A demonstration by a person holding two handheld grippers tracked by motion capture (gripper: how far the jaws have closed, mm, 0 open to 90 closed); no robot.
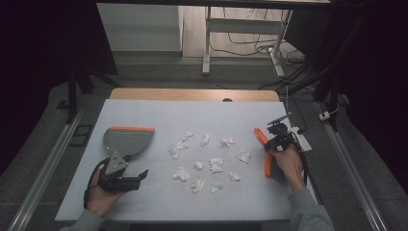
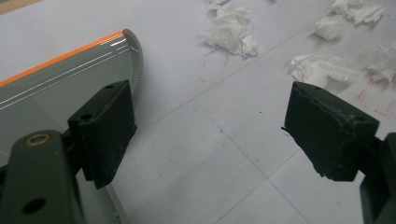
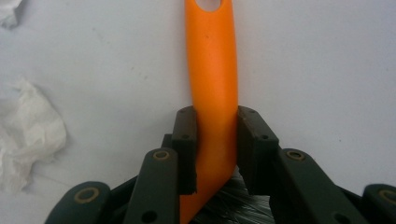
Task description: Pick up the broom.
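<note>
A white sheet [image 1: 159, 192] covers a wooden table [image 1: 192, 94] in a dim room, with a grey floor, metal desk legs [image 1: 207, 43] and loose cables [image 1: 250, 45] beyond the far edge. Crumpled paper scraps [image 1: 216, 164] lie scattered over the middle of the sheet. A grey dustpan [image 1: 127, 140] with an orange rim sits left of the scraps, and nothing can be seen lying in it. The left gripper [image 1: 129, 180] rests on the sheet just beside the dustpan's near edge, its jaws wide apart with bare sheet between them. Right of the scraps, the right gripper [image 3: 215, 154] has its jaws clamped on the orange handle of a brush [image 3: 212, 70], whose bristles show beneath the jaws.
</note>
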